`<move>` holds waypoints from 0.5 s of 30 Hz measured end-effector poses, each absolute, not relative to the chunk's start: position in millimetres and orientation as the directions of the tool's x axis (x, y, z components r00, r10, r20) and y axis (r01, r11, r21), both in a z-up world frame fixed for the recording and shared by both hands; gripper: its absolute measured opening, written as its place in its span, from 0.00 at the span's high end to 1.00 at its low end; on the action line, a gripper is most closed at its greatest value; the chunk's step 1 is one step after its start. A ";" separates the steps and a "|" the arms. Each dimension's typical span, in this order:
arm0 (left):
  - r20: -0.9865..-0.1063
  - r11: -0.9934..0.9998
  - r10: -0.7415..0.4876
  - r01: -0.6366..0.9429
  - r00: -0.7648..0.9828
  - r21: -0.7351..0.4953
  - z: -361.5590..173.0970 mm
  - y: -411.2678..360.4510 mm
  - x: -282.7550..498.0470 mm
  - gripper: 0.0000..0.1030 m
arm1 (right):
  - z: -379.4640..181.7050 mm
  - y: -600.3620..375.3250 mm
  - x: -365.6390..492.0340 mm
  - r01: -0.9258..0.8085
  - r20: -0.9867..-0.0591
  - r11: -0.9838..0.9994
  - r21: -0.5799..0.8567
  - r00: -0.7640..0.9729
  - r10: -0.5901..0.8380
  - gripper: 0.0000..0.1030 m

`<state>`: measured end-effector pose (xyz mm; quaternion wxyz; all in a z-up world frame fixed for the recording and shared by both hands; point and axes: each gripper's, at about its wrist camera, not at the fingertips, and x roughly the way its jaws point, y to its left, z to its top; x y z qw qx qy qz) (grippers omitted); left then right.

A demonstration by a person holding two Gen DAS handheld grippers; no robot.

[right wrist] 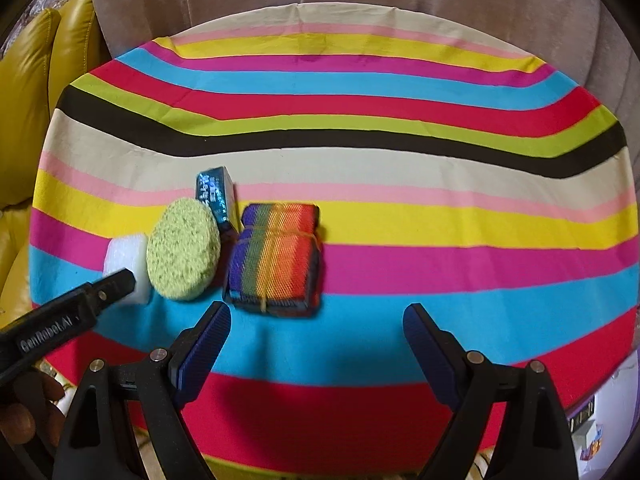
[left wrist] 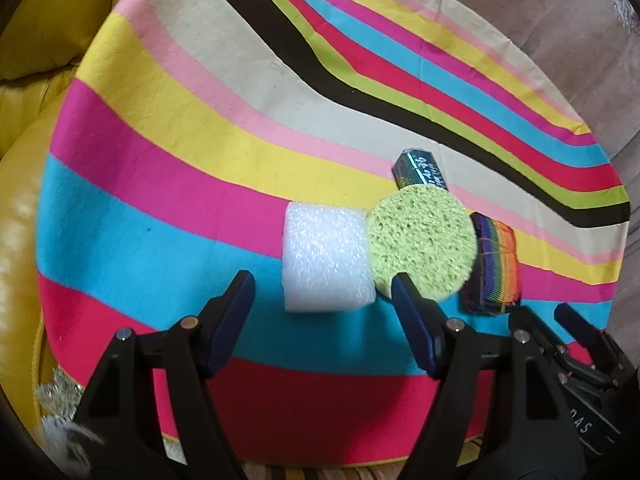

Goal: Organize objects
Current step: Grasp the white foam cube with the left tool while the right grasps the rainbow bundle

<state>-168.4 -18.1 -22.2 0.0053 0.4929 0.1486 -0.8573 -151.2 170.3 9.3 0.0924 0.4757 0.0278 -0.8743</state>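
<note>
Striped bench [right wrist: 400,272]: foam block [left wrist: 326,258], green sponge [left wrist: 424,242], rainbow bundle [right wrist: 276,258] in a row. Left tongs [left wrist: 322,280] apart, straddling foam, not touching. Right tongs [right wrist: 316,312] apart, empty.

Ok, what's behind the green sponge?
A dark teal box lies just behind the green sponge on the striped cloth. The sponge covers the box's near end, so whether they touch can't be told.

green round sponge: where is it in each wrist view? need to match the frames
Left wrist: green round sponge sits right of centre, just beyond the left gripper's right finger.
Right wrist: it lies left of centre, lower half.
Shared landmark: white foam block touching the sponge's left side in both views.
</note>
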 end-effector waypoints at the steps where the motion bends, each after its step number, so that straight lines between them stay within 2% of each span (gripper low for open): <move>1: -0.851 -0.958 0.129 0.157 -0.510 -0.240 -23.8 -17.3 -169.9 0.32 | 8.0 167.5 -155.3 0.191 -0.838 -0.981 0.040 -0.529 -0.137 0.13; 5: -0.861 -0.965 0.105 0.159 -0.498 -0.210 -29.6 -16.4 -177.9 0.49 | 2.0 160.8 -167.7 0.195 -0.843 -0.980 0.031 -0.522 -0.131 0.13; 15: -0.837 -0.954 0.109 0.180 -0.537 -0.240 -30.4 -25.2 -174.7 0.50 | -2.9 162.0 -187.2 0.163 -0.833 -0.986 0.024 -0.542 -0.110 0.10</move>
